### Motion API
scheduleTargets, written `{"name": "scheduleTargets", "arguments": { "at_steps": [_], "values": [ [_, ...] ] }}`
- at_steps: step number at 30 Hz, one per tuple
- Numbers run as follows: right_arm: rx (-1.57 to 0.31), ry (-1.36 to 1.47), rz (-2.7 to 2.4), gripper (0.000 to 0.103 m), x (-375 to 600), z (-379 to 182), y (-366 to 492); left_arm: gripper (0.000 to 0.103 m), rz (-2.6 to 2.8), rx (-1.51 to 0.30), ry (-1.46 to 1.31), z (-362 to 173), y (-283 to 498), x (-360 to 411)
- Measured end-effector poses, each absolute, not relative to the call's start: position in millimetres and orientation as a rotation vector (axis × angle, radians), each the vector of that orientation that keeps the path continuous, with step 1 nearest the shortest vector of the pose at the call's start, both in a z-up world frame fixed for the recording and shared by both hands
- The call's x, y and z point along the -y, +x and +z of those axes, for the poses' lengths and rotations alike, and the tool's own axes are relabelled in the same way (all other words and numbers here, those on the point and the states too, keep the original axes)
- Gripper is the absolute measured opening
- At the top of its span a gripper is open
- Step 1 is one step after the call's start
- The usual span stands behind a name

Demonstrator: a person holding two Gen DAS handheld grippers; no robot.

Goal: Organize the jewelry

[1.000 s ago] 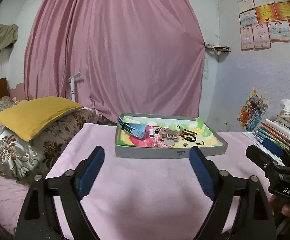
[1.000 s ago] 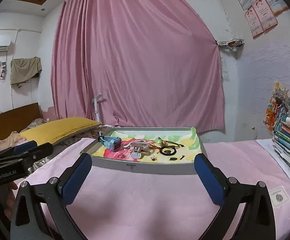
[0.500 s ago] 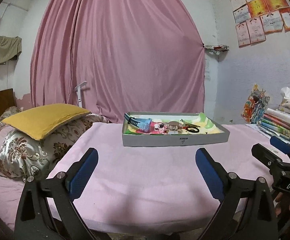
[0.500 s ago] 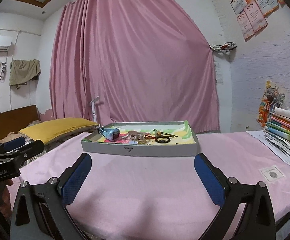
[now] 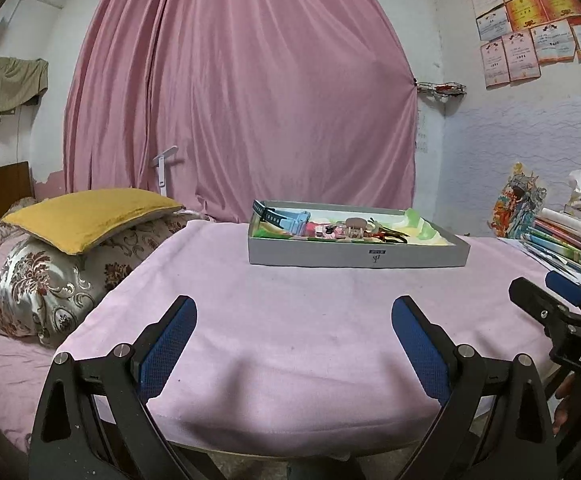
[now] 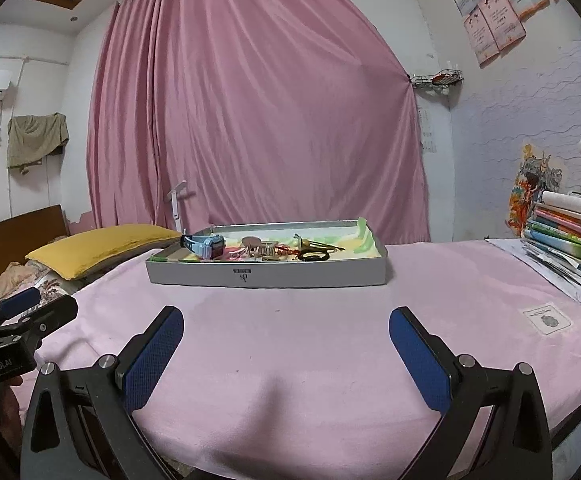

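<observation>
Left wrist view: the left gripper [image 5: 292, 338] is spread and empty (its jaws have just been opening); the grey tray [image 5: 354, 257] of jewelry lies far ahead, slightly right, long axis crosswise.

Right wrist view: the right gripper [image 6: 286, 346] is spread, empty; the tray sits far, dead ahead, about equally near.

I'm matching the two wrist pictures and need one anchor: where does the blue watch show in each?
Left wrist: blue watch lies at the left end of the grey tray, just above picture centre.
Right wrist: blue watch again at the tray's left end, left of picture centre.
Shared landmark: the small dark label on the tray's front wall, and the pink curtain behind.
</observation>
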State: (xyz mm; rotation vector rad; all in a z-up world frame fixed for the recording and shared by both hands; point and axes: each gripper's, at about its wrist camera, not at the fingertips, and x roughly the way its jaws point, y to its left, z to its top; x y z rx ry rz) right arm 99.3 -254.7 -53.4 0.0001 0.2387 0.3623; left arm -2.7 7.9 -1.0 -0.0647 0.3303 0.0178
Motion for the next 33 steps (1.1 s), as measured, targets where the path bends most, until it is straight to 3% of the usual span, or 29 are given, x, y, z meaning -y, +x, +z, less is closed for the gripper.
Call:
{"name": "scheduleTargets", "arguments": {
  "at_steps": [33],
  "values": [
    [-0.256,-0.004,0.363,0.103,253.9,-57.2,102.7,0.096,0.025,-0.341,-0.075,-3.1,-1.5,-11.1]
  ]
}}
